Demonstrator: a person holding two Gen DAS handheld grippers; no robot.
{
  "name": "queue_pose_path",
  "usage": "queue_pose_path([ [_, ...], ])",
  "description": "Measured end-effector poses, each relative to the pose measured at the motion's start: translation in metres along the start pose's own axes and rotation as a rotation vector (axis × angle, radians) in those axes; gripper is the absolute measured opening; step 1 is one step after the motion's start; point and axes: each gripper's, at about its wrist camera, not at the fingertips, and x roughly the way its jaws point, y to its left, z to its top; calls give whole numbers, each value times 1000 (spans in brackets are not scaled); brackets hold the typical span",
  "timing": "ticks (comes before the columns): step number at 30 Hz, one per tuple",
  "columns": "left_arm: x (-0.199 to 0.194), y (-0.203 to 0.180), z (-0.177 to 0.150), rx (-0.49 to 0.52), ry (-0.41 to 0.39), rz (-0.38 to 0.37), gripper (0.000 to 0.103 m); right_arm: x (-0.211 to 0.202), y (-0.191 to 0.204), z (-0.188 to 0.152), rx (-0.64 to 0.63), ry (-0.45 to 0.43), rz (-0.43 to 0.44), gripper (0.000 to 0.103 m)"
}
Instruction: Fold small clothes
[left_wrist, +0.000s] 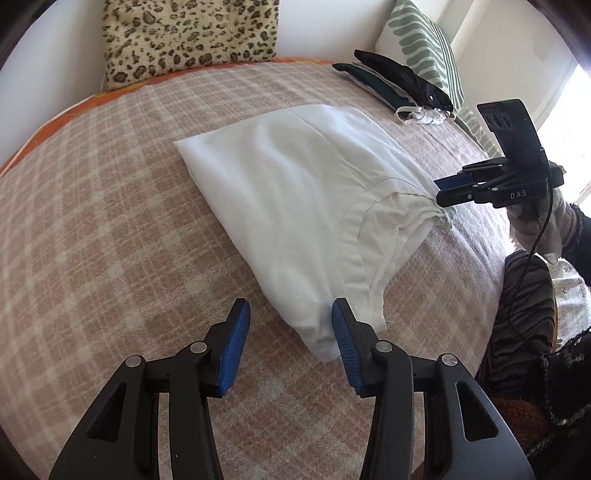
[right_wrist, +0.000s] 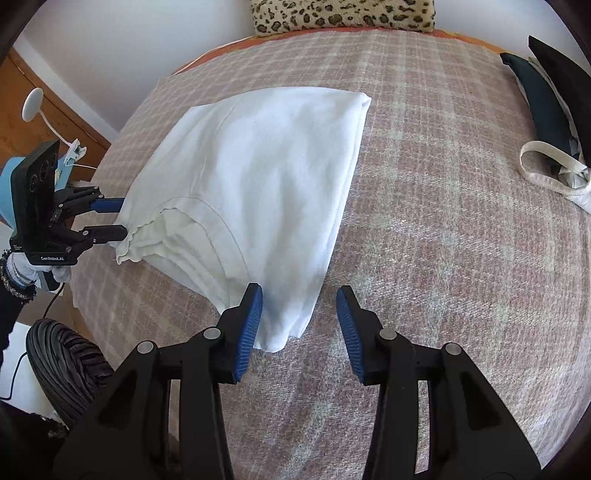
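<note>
A white garment, folded into a long wedge, lies on the checked bedspread; it also shows in the right wrist view. My left gripper is open, its fingers either side of the garment's near corner, just above the bed. It shows in the right wrist view, open at the garment's sleeve end. My right gripper is open at the garment's other near corner. It shows in the left wrist view at the gathered sleeve end.
A stack of folded dark and white clothes lies at the far right of the bed, also in the right wrist view. A leopard-print cushion and a green-striped pillow stand at the back. A wooden bedside unit stands left.
</note>
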Motion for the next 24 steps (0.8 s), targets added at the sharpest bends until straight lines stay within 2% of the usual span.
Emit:
queue_pose_path([
  [3, -16, 15, 6, -60, -53, -21, 45, -6, -16, 2, 83, -17, 95, 49],
  [6, -27, 40, 23, -198, -141, -83, 45, -6, -30, 5, 171, -32, 162, 56],
  [10, -17, 71, 42, -376, -167, -183, 48, 1, -45, 4, 261, -11, 230, 58],
  [12, -7, 77, 51, -399, -152, -212, 48, 1, -52, 1, 284, -13, 260, 58],
  [17, 14, 90, 66, -433, -138, -218, 48, 0, -70, -15, 355, -8, 380, 58],
  [21, 30, 105, 74, -487, -148, -230, 48, -2, -67, -21, 352, 13, 427, 58],
  [24, 42, 113, 79, -512, -145, -233, 48, -3, -62, -25, 342, 16, 429, 58],
])
